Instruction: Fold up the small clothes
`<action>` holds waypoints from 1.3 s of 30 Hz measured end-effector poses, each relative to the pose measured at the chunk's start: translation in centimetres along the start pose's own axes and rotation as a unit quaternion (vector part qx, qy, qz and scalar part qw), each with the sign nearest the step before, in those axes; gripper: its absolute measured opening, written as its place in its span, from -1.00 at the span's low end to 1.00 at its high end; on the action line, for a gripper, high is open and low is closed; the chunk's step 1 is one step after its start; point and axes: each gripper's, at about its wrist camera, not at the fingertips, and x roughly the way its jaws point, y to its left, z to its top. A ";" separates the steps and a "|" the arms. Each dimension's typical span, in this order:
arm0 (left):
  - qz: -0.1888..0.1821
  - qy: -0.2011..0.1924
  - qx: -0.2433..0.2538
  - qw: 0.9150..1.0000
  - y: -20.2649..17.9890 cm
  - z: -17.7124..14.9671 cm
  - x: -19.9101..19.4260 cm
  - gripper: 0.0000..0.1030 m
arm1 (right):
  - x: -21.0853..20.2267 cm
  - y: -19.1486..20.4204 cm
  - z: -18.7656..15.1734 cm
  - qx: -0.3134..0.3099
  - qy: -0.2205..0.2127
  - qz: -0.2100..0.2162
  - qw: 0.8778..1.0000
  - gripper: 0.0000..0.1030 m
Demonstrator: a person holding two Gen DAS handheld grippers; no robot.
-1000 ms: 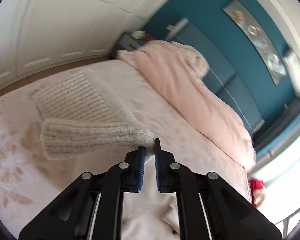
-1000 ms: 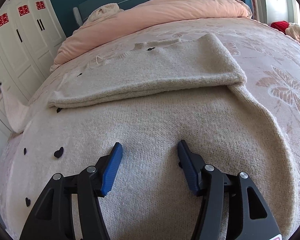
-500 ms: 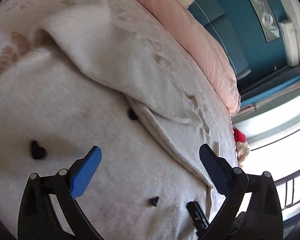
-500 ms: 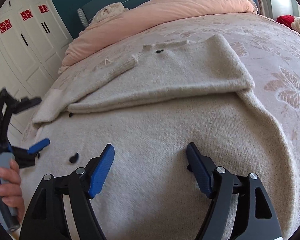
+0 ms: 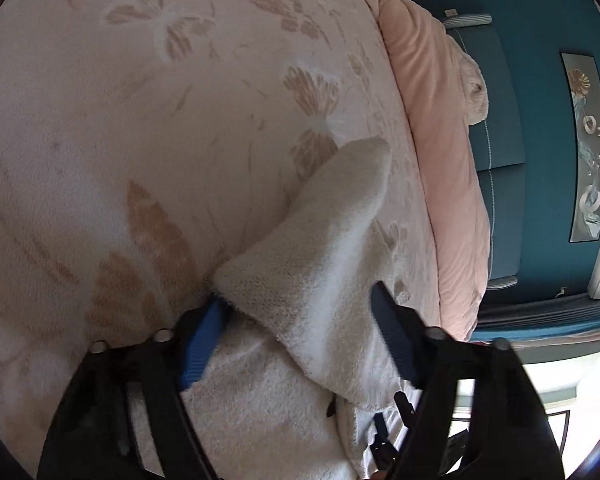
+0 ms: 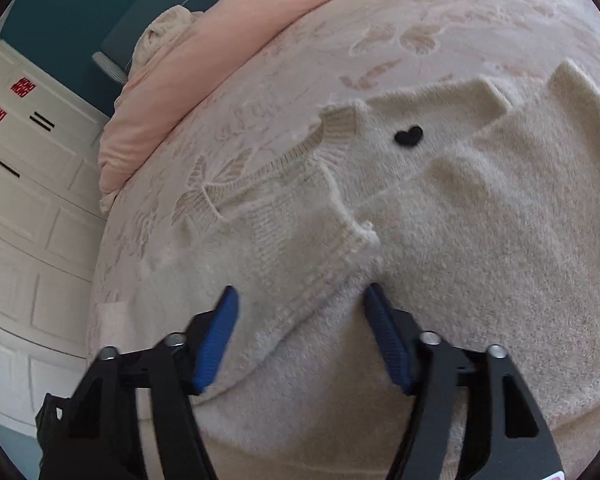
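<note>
grippers — left gripper (image 5: 296,332) and right gripper (image 6: 300,332) — both spread open over one cream sweater (image 6: 460,240).

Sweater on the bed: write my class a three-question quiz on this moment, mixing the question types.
1. True or false: the black heart lies on the sweater.
2. The quilt bunched at the headboard is which colour? A blue, B pink, C grey.
3. Fill in: both the left gripper and right gripper have jaws that are ____, each straddling sweater fabric.

Key: 1 true; 2 B; 3 open.
</note>
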 end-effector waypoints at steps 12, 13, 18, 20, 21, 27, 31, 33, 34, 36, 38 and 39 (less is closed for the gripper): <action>-0.004 0.028 0.106 0.994 -5.8 -3.4 1.9 -0.88 | -8.3 -8.3 1.2 -0.036 -0.084 -0.054 0.994 -0.87; 0.020 0.038 0.101 0.994 -5.3 -4.0 3.2 -0.88 | -7.1 -10.3 0.6 -0.018 -0.058 -0.068 0.996 -0.88; 0.047 0.015 0.118 0.992 -4.2 -5.7 3.8 -0.87 | -9.9 -10.8 -0.5 0.007 -0.102 0.008 0.995 -0.88; 0.046 0.009 0.125 0.991 -3.7 -5.8 3.6 -0.87 | -8.9 -10.9 -0.8 -0.012 -0.092 -0.018 0.996 -0.88; 0.045 0.010 0.129 0.991 -3.4 -5.8 3.7 -0.87 | -7.6 -11.9 -1.0 -0.010 -0.065 -0.037 0.997 -0.88; 0.018 -0.006 0.196 0.980 -3.0 -5.9 4.4 -0.83 | -9.5 -12.9 -2.1 0.028 -0.076 -0.033 0.996 -0.83; -0.036 -0.028 0.239 0.970 -1.7 -6.3 4.3 -0.82 | -12.9 -11.0 -3.2 -0.013 -0.140 -0.122 0.983 -0.64; -0.049 -0.034 0.236 0.970 -1.3 -6.3 4.3 -0.82 | -11.7 -7.7 -2.4 -0.058 -0.113 -0.070 0.989 -0.64; -0.050 -0.039 0.241 0.968 -1.3 -6.5 4.3 -0.82 | -10.2 -5.3 -2.0 -0.086 -0.086 -0.042 0.992 -0.64; -0.047 -0.044 0.249 0.966 -1.2 -6.8 4.0 -0.81 | -6.3 -0.3 -1.9 -0.142 -0.030 0.006 0.989 -0.65; -0.047 -0.046 0.251 0.966 -1.1 -6.8 4.0 -0.81 | -1.9 4.5 -2.6 -0.197 0.011 0.009 0.980 -0.65; -0.049 -0.046 0.252 0.965 -1.0 -6.9 3.9 -0.81 | 0.4 6.3 -2.9 -0.219 0.030 0.010 0.975 -0.65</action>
